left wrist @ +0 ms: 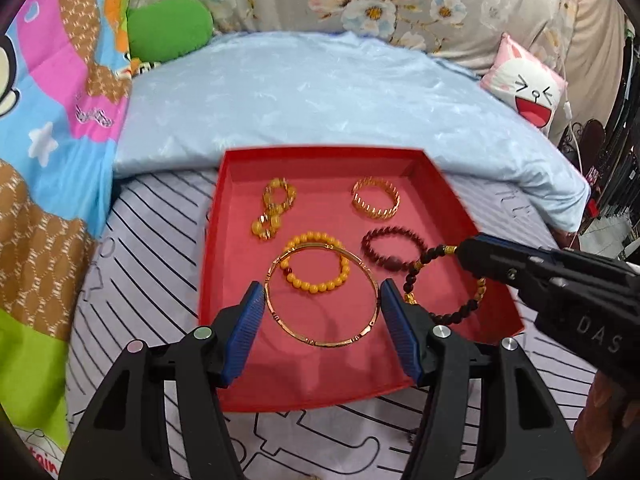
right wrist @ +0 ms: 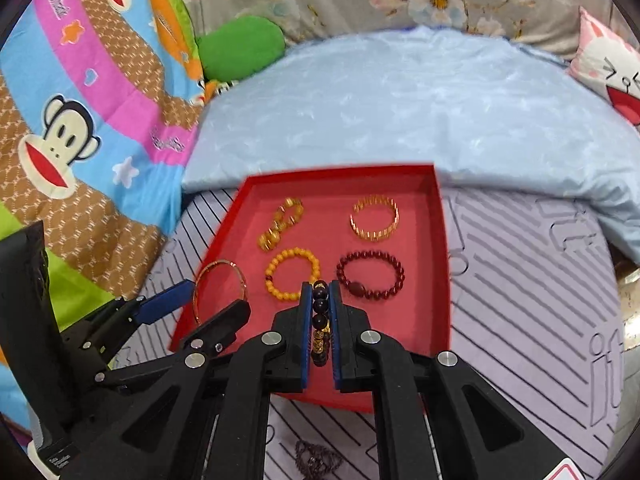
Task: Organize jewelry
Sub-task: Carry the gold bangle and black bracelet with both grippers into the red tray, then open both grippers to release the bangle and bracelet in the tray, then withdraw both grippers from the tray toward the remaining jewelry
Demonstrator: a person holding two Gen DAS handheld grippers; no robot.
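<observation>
A red tray (left wrist: 320,149) (right wrist: 340,170) lies on the striped sheet. In it are a chunky yellow bracelet (left wrist: 276,208), a gold link bracelet (left wrist: 376,198), an amber bead bracelet (left wrist: 316,262) and a dark red bead bracelet (left wrist: 394,248). My left gripper (left wrist: 322,300) (right wrist: 220,294) is shut on a thin gold bangle (left wrist: 320,345) (right wrist: 200,280), gripped across its width over the tray's near-left part. My right gripper (right wrist: 320,292) (left wrist: 460,250) is shut on a dark bead bracelet with gold beads (right wrist: 320,306) (left wrist: 478,292), which dangles over the tray's near-right side.
A folded light blue quilt (left wrist: 320,92) lies just behind the tray. A green cushion (left wrist: 168,28), a pink cartoon pillow (left wrist: 524,84) and a colourful monkey blanket (right wrist: 80,120) ring the bed. A dark beaded piece (right wrist: 316,460) lies on the sheet in front of the tray.
</observation>
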